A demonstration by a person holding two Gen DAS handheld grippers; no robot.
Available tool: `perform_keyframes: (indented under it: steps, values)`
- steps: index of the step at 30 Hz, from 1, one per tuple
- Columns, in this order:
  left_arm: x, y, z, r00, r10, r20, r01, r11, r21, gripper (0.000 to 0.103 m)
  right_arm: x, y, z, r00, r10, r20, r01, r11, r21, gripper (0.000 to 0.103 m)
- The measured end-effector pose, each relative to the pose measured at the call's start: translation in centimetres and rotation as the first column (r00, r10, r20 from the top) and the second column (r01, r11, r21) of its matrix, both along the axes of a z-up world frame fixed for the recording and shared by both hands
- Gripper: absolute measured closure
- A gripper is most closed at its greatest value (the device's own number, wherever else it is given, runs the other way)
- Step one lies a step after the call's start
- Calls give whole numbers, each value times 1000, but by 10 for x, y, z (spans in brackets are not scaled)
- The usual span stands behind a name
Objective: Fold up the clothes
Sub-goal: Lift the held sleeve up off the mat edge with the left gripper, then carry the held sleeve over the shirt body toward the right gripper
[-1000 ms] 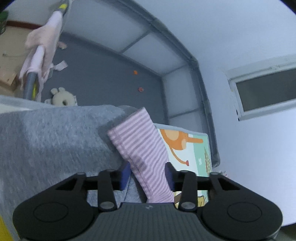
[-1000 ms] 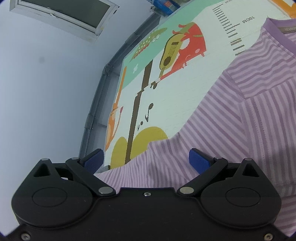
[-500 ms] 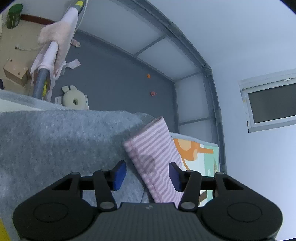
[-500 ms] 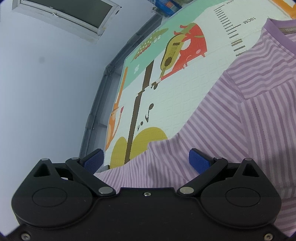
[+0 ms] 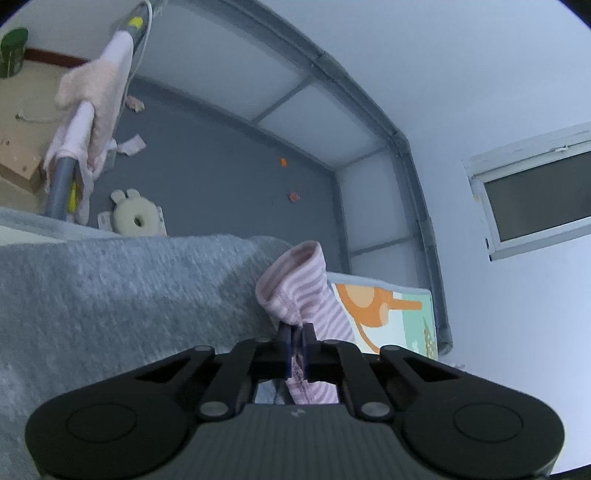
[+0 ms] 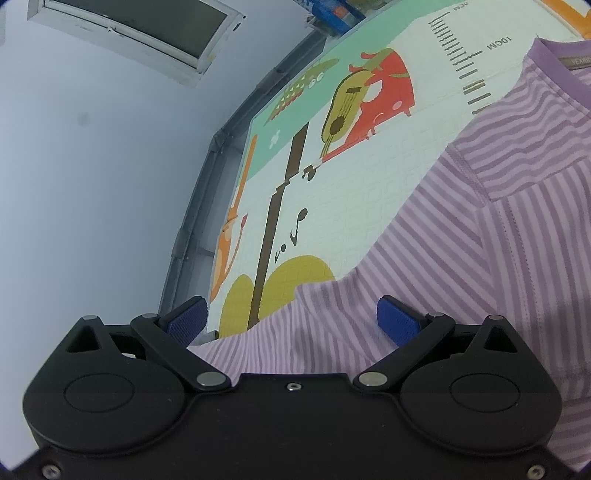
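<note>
The left gripper (image 5: 296, 345) had its jaws pressed together on a fold of the pink-and-purple striped knit shirt (image 5: 301, 295). The pinched fabric rose in a bunched, rolled hump just beyond the blue pads and trailed back under the gripper body. To the left of it a grey fleece blanket (image 5: 110, 306) filled the lower left of the left wrist view, touching the striped cloth. Beyond the blanket lay a dark grey floor mat (image 5: 221, 177) with a cream ring-shaped soft toy (image 5: 135, 219) on it, and a grey pole draped with a pale pink cloth (image 5: 94, 99) stood at the left. A corner of the colourful cartoon-printed play mat (image 5: 391, 314) showed to the right of the held fabric.

In the right wrist view the right gripper (image 6: 291, 319) had its jaws spread wide, holding nothing, one blue pad (image 6: 397, 321) over the shirt and the other at the shirt's edge. The striped shirt (image 6: 498, 240) lay flat on the play mat (image 6: 351, 184), its solid purple collar (image 6: 554, 62) at the upper right and one short sleeve spread toward the gripper. The mat's printed guitar and ruler marks lay bare just beside the sleeve. A pale wall with a grey-framed window (image 6: 136, 33) stood beyond the mat.
</note>
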State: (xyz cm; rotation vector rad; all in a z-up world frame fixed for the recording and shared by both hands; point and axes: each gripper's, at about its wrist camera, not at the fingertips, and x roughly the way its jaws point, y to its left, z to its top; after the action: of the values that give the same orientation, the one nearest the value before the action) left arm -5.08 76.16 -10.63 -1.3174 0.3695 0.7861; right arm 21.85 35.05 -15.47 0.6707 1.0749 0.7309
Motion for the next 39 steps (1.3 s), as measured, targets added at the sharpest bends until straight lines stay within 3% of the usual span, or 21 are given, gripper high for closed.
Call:
perform_keyframes:
  steps: [6, 12, 22, 28, 35, 39]
  values:
    - [-1, -16, 29, 999, -25, -45, 31, 992, 124, 99, -2, -2, 5, 1000, -8, 12, 8, 1000, -13, 4]
    - [-10, -30, 53, 995, -46, -84, 62, 978, 198, 99, -2, -7, 8, 1000, -21, 11, 21, 1000, -12, 4]
    - [-19, -37, 79, 987, -115, -109, 139, 958, 251, 99, -2, -22, 17, 1000, -29, 4, 29, 999, -22, 4]
    - [-36, -52, 96, 981, -146, -126, 177, 941, 289, 98, -11, -24, 8, 995, 55, -80, -43, 989, 142, 4]
    - [-47, -64, 101, 974, -167, -155, 207, 930, 303, 98, -21, 0, -7, 986, 107, -127, -89, 987, 136, 4]
    - [-38, -65, 109, 970, -198, -144, 236, 915, 328, 98, -21, -5, -1, 989, 77, -122, -56, 985, 166, 4]
